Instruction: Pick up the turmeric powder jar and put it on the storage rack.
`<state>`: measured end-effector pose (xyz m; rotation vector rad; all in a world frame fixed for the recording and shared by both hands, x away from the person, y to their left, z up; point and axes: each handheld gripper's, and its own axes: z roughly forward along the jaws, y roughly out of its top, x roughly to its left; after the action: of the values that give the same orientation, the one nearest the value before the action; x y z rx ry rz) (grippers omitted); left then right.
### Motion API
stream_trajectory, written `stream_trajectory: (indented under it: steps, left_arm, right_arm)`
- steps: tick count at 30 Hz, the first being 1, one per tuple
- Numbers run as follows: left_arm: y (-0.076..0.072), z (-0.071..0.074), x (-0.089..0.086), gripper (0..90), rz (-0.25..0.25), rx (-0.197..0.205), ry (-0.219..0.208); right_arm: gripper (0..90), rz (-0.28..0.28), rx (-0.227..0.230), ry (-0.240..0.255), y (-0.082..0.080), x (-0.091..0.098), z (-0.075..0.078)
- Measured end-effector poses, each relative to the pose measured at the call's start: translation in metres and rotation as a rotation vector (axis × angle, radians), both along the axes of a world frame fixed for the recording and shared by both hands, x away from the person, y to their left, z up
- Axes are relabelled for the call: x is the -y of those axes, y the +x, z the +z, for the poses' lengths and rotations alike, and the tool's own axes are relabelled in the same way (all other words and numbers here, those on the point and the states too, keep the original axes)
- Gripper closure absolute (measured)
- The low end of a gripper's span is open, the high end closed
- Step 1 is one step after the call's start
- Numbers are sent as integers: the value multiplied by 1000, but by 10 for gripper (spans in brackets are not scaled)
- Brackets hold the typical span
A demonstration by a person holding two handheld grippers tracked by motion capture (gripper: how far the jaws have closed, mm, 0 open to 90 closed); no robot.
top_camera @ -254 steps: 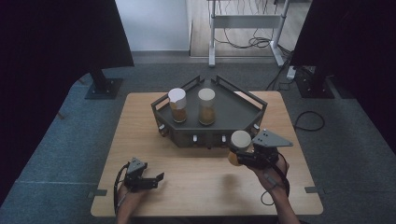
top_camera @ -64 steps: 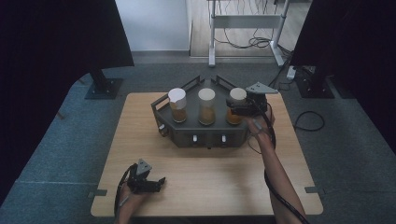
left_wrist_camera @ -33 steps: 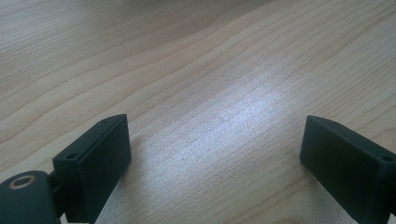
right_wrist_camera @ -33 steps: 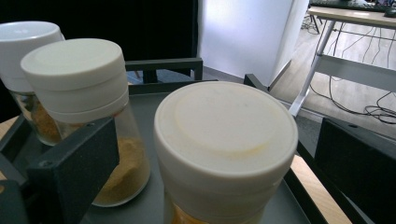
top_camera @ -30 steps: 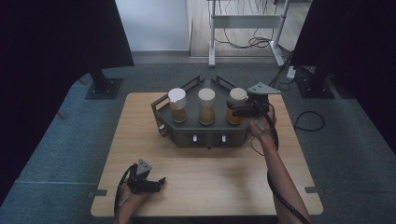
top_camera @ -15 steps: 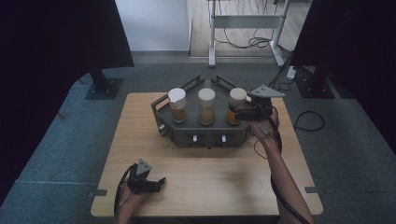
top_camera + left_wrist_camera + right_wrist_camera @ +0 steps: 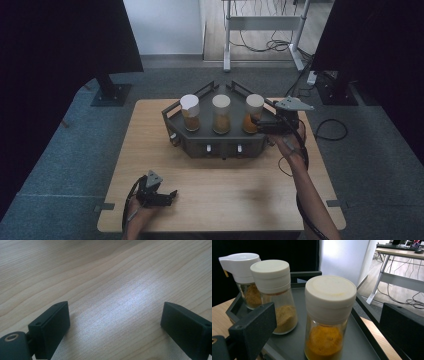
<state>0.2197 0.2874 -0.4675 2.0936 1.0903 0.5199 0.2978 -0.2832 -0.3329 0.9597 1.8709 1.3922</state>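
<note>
Right gripper view puts the nearest jar [image 7: 329, 320] squarely between the spread jaws of the right gripper [image 7: 329, 340], neither jaw touching the glass. It stands upright at the right end of the dark tray [image 7: 200, 141], clear glass with orange powder and a smooth, round white cap. Two similar jars [image 7: 221, 114] stand beside it. On the wood-grain table [image 7: 240, 195] the left gripper [image 7: 167, 196] lies with jaws wide apart, holding nothing.

Nearest jar [image 7: 329, 322] base cut off below.
</note>
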Motion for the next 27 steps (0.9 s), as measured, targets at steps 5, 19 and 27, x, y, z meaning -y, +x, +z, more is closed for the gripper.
stream_trajectory:
  steps: [5,19,27]
  left_arm:
    - [0,0,0,80,-1,0,0]
    - [0,0,0,79,-1,-1,1]
    - [0,0,0,79,-2,-1,1]
  right_arm:
    - [7,1,5,0,-8,5,0]
    - [11,-9,14,-6,-25,15,-2]
    - [15,-20,16,-6,-36,23,-4]
